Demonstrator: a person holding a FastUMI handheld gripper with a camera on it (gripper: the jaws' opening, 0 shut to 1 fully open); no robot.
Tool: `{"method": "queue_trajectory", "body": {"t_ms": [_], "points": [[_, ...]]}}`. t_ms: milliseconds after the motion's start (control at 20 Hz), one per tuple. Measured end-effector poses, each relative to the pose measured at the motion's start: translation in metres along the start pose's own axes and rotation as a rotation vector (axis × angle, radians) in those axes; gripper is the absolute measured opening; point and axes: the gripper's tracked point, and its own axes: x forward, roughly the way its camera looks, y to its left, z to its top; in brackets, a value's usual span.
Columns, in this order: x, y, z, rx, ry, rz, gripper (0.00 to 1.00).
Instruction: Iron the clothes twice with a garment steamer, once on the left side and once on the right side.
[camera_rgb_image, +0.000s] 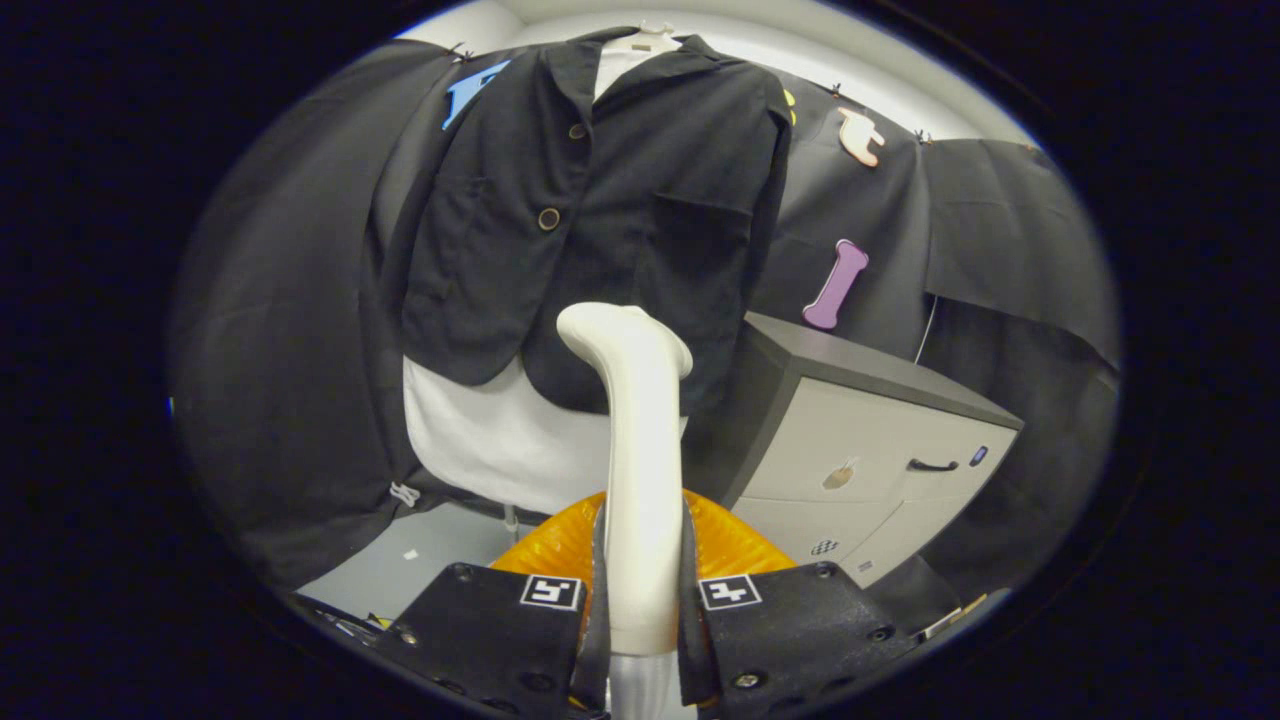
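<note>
Between the jaws (640, 610) stands the white garment steamer (635, 430), its handle clamped from both sides and its bent head rising just ahead of them. An orange ribbed part (560, 545) shows behind the handle, low down; what it belongs to I cannot tell.

Beyond the steamer head hangs the black jacket (600, 200) on a pale hanger (645, 40), worn over a white garment (490, 440) whose hem drops below the jacket. The head points at the jacket's lower middle, near the front opening, and whether it touches the cloth cannot be told from this angle.

As a judgement, the step in hand is bringing the steamer up to the clothes, or the low point of a pass; neither side can be called done from what shows. The next move calls for picking one front panel, holding the head close against it, and travelling steadily along its length without snagging the buttons (548, 218) or the pocket (700, 235).

To the right stands a grey cabinet (880, 440) with a dark handle. Square black-and-white marker tags (551, 592) sit on the jaws; they carry patterns, not words. No brand or readable writing shows on the steamer or the clothes.
</note>
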Motion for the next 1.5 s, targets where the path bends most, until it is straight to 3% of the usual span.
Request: {"method": "queue_trajectory", "body": {"t_ms": [200, 400, 1050, 1500], "points": [[-0.002, 0.002, -0.019, -0.012, 0.043, -0.001, 0.30], [-0.023, -0.001, 0.009, -0.005, -0.004, -0.008, 0.30], [-0.113, 0.015, 0.280, 0.077, -0.597, 0.029, 0.30], [-0.101, 0.059, 0.386, 0.080, -0.779, 0.049, 0.29]]}}
